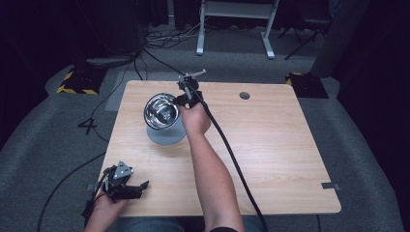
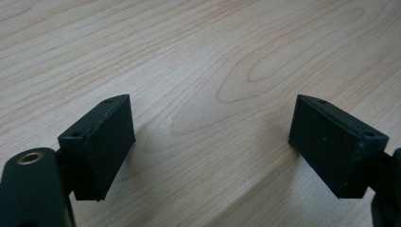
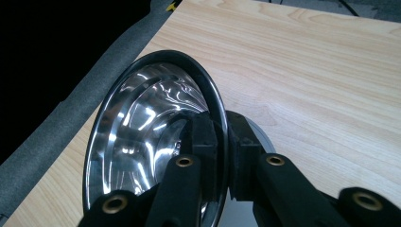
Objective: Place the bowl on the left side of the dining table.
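A shiny steel bowl (image 1: 161,111) hangs tilted above a grey round plate (image 1: 167,135) on the wooden table. My right gripper (image 1: 185,99) is shut on the bowl's rim at its right side. In the right gripper view the bowl (image 3: 137,137) stands on edge, its rim pinched between the two black jaws of the right gripper (image 3: 223,146), with the grey plate (image 3: 260,135) just behind. My left gripper (image 1: 138,187) rests near the table's front left edge, open. In the left gripper view the left gripper (image 2: 210,142) has bare wood between its fingers.
The wooden table (image 1: 270,140) has a round cable hole (image 1: 244,95) at the back. A thick black cable (image 1: 232,154) trails from the right gripper across the table to the front edge. White desk legs (image 1: 232,29) and cables lie on the floor beyond.
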Action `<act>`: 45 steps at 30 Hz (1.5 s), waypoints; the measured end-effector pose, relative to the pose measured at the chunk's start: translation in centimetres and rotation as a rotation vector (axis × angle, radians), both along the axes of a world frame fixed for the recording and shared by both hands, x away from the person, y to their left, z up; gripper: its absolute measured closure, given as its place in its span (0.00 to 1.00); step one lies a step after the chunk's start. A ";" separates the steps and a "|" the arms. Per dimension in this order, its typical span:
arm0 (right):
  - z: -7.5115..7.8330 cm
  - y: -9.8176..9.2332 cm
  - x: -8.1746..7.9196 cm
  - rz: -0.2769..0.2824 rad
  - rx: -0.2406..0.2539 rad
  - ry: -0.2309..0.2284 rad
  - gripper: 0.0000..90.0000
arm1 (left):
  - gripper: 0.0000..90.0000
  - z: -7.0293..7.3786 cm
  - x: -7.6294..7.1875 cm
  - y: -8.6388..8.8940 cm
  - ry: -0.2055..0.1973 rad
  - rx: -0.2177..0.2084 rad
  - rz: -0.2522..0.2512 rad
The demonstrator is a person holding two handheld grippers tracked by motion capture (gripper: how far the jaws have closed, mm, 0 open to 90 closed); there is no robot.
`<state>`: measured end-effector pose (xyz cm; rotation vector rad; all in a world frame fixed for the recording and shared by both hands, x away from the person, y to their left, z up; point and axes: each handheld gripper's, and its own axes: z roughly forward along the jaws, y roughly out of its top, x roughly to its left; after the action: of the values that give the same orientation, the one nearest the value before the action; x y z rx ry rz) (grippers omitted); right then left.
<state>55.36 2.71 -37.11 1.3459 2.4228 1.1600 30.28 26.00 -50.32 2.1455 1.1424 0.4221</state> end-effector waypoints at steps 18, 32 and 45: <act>-3.7 2.1 1.2 0.002 -0.032 0.060 0.93 | 0.17 0.0 0.0 0.0 0.005 0.000 -0.003; -4.9 2.5 1.7 -0.010 -0.059 0.081 0.93 | 0.17 0.0 0.0 0.0 0.005 -0.001 -0.003; -5.5 2.3 1.8 -0.024 -0.066 0.097 0.92 | 0.17 0.0 0.0 0.0 0.006 -0.001 -0.002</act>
<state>57.17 4.97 -42.60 1.4389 2.4803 1.0227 30.28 26.03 -50.28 2.1480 1.1434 0.4148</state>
